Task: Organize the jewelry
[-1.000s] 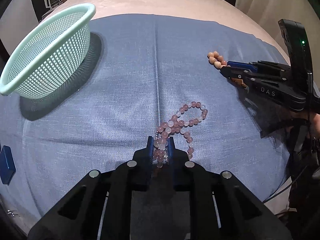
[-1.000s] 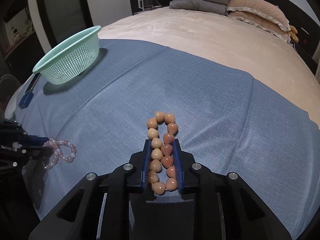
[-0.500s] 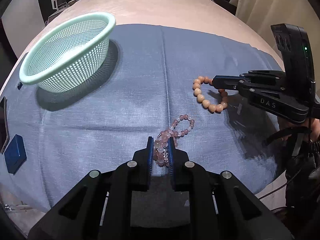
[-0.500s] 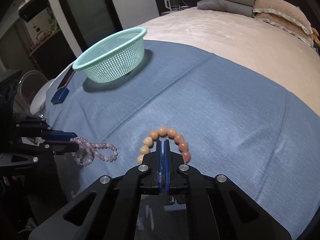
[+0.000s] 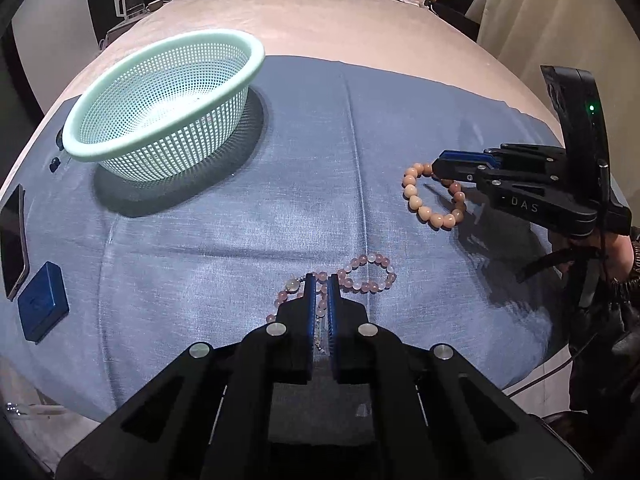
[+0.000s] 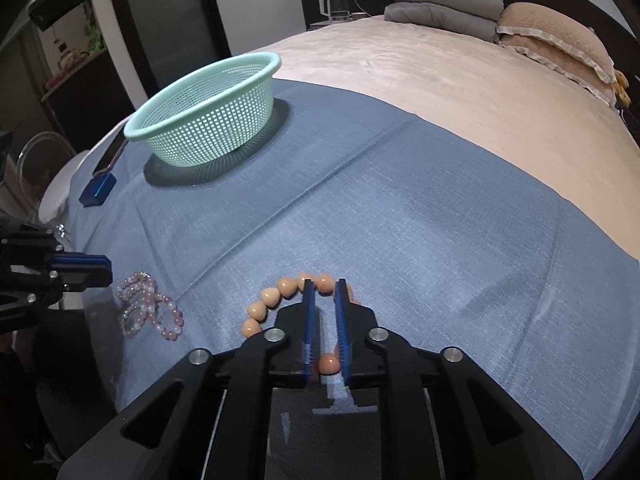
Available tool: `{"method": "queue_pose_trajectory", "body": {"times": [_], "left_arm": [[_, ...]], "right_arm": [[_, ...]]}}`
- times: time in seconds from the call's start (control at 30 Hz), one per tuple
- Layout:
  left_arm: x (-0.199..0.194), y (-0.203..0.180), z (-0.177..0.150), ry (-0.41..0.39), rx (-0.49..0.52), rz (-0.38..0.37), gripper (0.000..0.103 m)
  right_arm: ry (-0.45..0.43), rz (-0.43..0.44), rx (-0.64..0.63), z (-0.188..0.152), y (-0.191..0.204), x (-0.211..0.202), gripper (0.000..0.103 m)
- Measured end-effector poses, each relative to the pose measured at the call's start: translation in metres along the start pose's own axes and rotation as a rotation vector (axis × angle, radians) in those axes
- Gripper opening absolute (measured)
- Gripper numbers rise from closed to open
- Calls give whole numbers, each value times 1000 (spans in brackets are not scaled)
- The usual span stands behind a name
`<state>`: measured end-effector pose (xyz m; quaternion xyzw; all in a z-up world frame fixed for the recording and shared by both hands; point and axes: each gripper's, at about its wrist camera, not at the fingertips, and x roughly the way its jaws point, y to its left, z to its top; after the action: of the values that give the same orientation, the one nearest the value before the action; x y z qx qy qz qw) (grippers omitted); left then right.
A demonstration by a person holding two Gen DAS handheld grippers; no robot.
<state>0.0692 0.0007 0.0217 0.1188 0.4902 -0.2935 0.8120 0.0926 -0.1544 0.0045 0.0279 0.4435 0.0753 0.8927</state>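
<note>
Two bead bracelets lie on the blue woven cloth (image 5: 224,240) spread over the beige bed. The pink and white bead bracelet (image 5: 360,276) sits at lower centre of the left wrist view, where the left gripper (image 5: 321,280) has its blue-padded fingers narrowly parted with a few beads between them; whether they pinch is unclear. The peach round-bead bracelet (image 6: 276,300) lies at lower centre of the right wrist view, the right gripper (image 6: 323,285) straddling it, fingers slightly spread. A mint green plastic mesh basket (image 5: 160,80) stands upper left, with a small blue box (image 5: 42,300) and a dark phone (image 5: 12,236) at the left edge.
</note>
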Motion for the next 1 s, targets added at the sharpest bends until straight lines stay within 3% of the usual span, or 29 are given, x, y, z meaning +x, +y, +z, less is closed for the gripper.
{"method": "queue_pose_trajectory", "body": {"times": [0.03,0.07,0.1,0.17,0.37,0.43,0.5,0.6,0.63,0.7,0.83,0.87,0.93,1.0], "left_arm": [[3,1,0,0,-6,0,10],[3,3,-1,1,-12,-5,21],[4,4,-2,-4,-17,-11,44],[6,4,-4,-21,-21,11,72],[25,-4,-7,6,24,32,72],[30,-5,-6,2,17,39,70],[42,-3,-5,35,-6,19,33],[52,-4,-7,48,0,28,22],[51,-3,-7,47,-5,20,18],[50,-2,-6,44,-23,5,15],[46,-4,-6,50,-28,-37,12],[45,-6,-6,53,-20,-47,6],[40,-9,-3,51,0,-58,6],[33,-13,0,40,26,-52,6]], "right_arm": [[-1,-5,4,-1,-2,0,37],[-1,-15,7,-2,-3,-1,49],[-5,-22,11,-3,-4,-1,55],[-15,-19,11,-4,-3,-2,70],[-16,-51,-10,-5,4,4,74],[-7,-59,-4,-7,2,8,73],[28,-85,-9,-11,2,16,66],[29,-73,-34,-14,7,19,34],[28,-68,-46,-13,11,18,12],[29,-61,-62,-12,14,16,11],[26,58,4,-11,9,10,11],[22,82,24,-11,7,8,11],[5,190,88,-10,1,2,11],[-14,241,97,-6,3,-5,11]]}}
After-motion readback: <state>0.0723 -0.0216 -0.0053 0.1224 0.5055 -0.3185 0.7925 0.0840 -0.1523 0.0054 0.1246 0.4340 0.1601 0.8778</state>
